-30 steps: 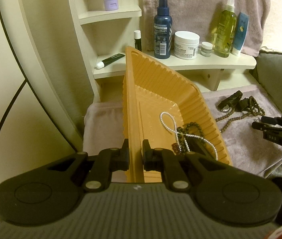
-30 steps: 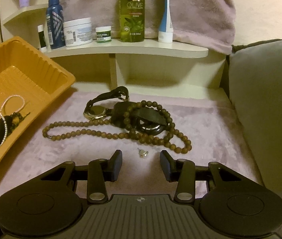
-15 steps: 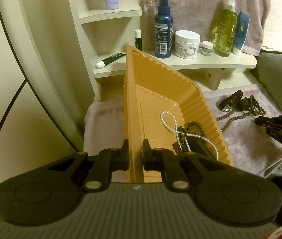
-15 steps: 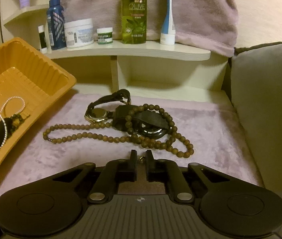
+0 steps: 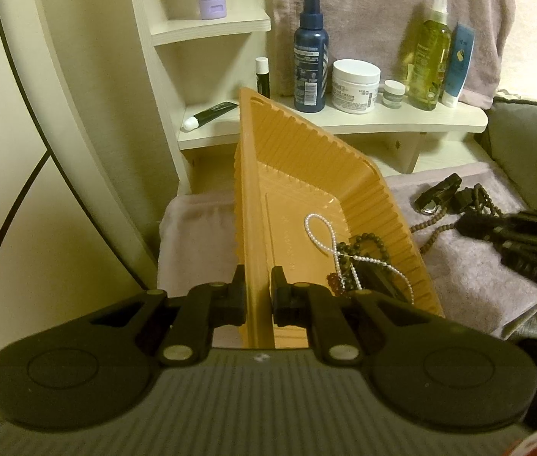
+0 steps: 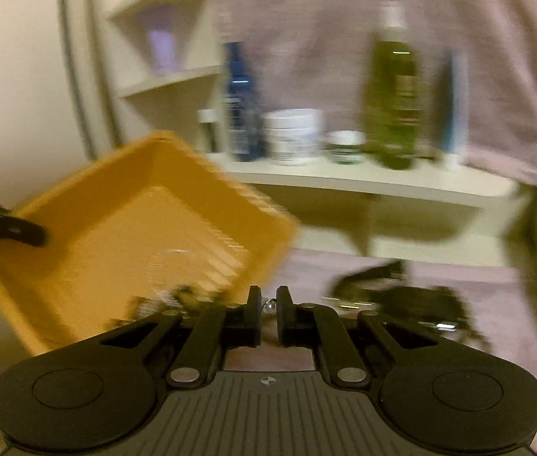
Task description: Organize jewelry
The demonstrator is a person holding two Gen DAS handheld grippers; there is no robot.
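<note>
— The orange tray [image 5: 344, 190] fills mid-frame, tilted; the left gripper [image 5: 258, 296] is pinching its near rim, so keep that steady.

— And the right gripper [image 6: 267, 313]?

— Pressed together on a small silver earring [image 6: 269, 306], lower centre. I'd carry it over the tray's right wall and let go low inside, near the pearl strand [image 5: 329, 243]; the shelf [image 5: 401, 121] behind crowds things.
</note>
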